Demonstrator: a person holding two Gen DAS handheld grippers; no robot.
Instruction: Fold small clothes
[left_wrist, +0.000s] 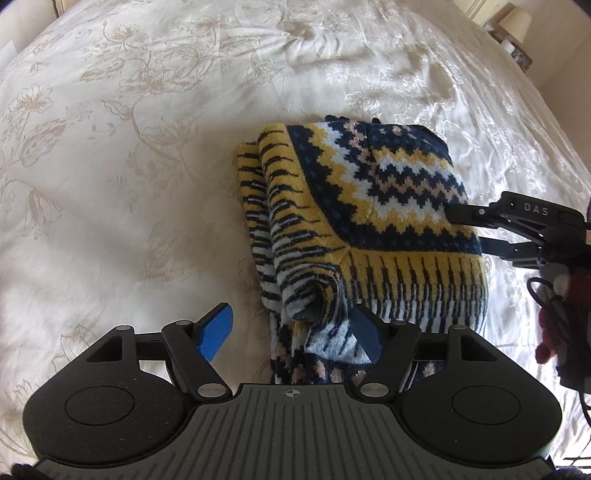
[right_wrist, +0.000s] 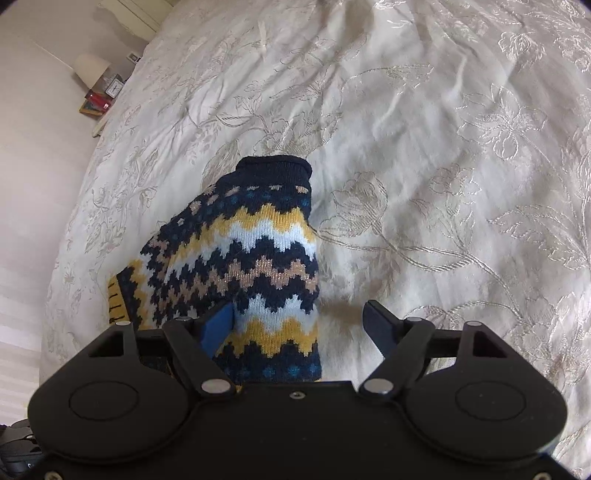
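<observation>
A small knit sweater (left_wrist: 373, 221) in navy, yellow and white zigzag lies folded into a bundle on the cream floral bedspread (left_wrist: 110, 166). My left gripper (left_wrist: 295, 328) is open just above its near edge, one blue finger over bare bedspread, the other over the knit. My right gripper (left_wrist: 469, 230) comes in from the right with its fingers spread at the sweater's right edge. In the right wrist view the right gripper (right_wrist: 303, 321) is open, with the sweater (right_wrist: 255, 254) lying between and past its fingers; the navy cuff (right_wrist: 273, 168) points away.
The bedspread (right_wrist: 443, 184) stretches wide on all sides of the sweater. A bedside table with a lamp (right_wrist: 92, 68), a clock and red items stands at the bed's far side. A cable and a dark red sleeve (left_wrist: 565, 314) show at the right edge.
</observation>
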